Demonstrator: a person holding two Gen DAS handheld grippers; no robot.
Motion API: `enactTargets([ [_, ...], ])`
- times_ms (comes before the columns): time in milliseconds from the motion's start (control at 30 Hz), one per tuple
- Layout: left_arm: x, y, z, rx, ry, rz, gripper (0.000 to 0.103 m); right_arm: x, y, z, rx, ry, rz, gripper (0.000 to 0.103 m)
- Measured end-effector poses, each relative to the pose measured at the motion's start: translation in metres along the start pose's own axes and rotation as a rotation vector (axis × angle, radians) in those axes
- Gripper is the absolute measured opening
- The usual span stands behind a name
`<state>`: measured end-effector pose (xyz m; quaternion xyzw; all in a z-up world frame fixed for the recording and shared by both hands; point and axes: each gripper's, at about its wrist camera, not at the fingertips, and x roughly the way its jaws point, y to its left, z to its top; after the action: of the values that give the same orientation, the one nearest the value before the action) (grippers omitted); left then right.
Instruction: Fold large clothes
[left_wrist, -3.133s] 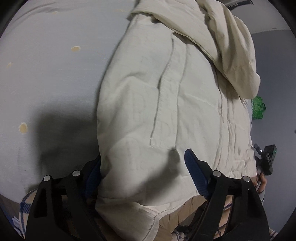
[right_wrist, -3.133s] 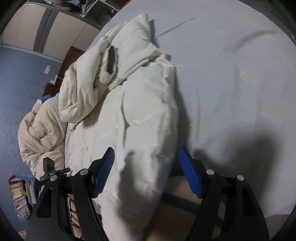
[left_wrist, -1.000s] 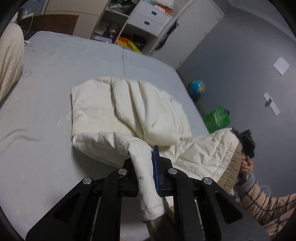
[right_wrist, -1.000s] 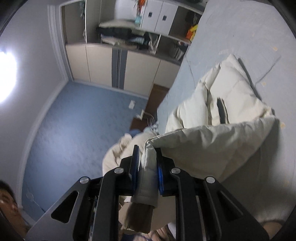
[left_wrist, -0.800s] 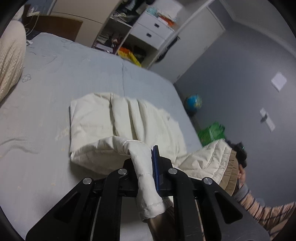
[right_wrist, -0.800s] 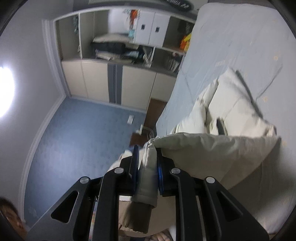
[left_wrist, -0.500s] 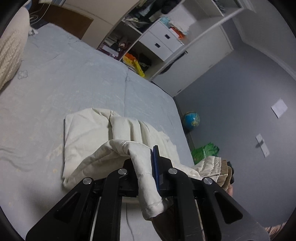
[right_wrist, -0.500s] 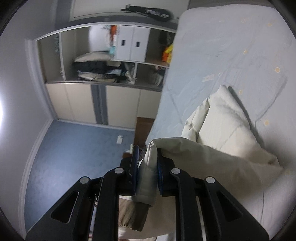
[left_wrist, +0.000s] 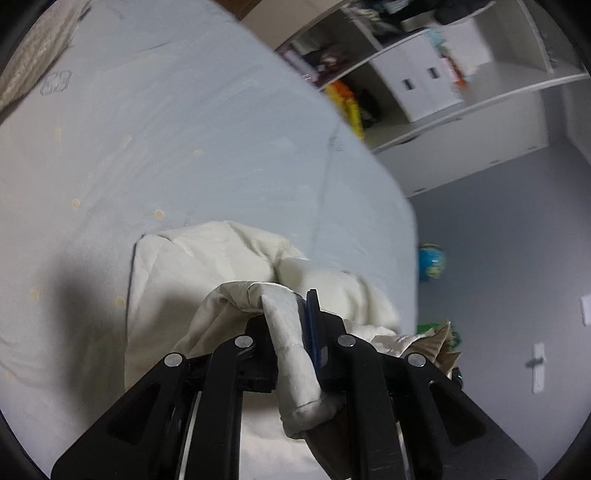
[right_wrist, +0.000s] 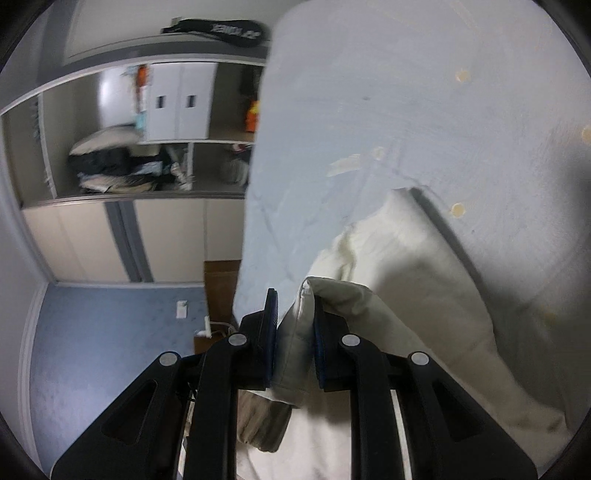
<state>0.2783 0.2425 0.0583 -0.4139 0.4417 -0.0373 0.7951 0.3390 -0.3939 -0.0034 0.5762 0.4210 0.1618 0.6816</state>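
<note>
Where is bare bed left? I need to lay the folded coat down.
Bare pale blue bedsheet stretches beyond the cream padded coat, toward the cluttered white shelving. The near end is crowded: both the left gripper and right gripper clamp coat edges.

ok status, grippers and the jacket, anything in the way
Left gripper jaws opening, cream jacket hem between them. Right gripper shut on the hem. Jacket half folded on the bed. Nothing in the way.

My left wrist camera looks steeply down along my fingers, close over the bed (left_wrist: 207, 122) with shelves (left_wrist: 424, 85) at upper right, while my right looks flatter, shelves (right_wrist: 170, 103) at upper left; both share the bed (right_wrist: 369, 92) and cream garment (left_wrist: 177, 266) (right_wrist: 406, 266).
</note>
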Motion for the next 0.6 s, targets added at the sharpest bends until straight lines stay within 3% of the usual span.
enactTargets([
  [167, 0.033, 0.011, 0.012, -0.054, 0.045, 0.063, 0.019, 0.023, -0.023, 0.009, 0.057, 0.020, -0.074, 0.015],
  [200, 0.033, 0.012, 0.010, -0.063, 0.045, 0.052, 0.028, 0.023, -0.023, 0.009, 0.055, 0.028, -0.077, 0.016],
  [233, 0.031, 0.011, 0.010, -0.065, 0.040, 0.029, 0.048, 0.023, -0.021, 0.010, 0.046, 0.037, -0.074, 0.019],
  [267, 0.024, 0.009, 0.008, -0.056, 0.020, -0.012, 0.059, 0.021, -0.018, 0.011, 0.039, 0.045, -0.069, 0.023],
  [333, 0.005, 0.003, 0.006, -0.030, -0.026, -0.055, 0.072, 0.013, -0.011, 0.013, 0.023, 0.062, -0.053, 0.032],
  [400, -0.022, -0.002, 0.002, -0.011, -0.077, -0.086, 0.083, 0.002, 0.001, 0.012, -0.009, 0.058, -0.023, 0.050],
  [433, -0.032, -0.005, 0.000, 0.005, -0.105, -0.079, 0.087, -0.008, 0.009, 0.012, -0.036, 0.032, -0.008, 0.061],
  [467, -0.047, -0.010, -0.003, 0.034, -0.135, -0.079, 0.088, -0.018, 0.017, 0.011, -0.058, -0.003, 0.001, 0.066],
  [600, -0.085, -0.029, -0.018, 0.110, -0.211, -0.044, 0.089, -0.048, 0.045, 0.003, -0.119, -0.065, 0.087, 0.069],
])
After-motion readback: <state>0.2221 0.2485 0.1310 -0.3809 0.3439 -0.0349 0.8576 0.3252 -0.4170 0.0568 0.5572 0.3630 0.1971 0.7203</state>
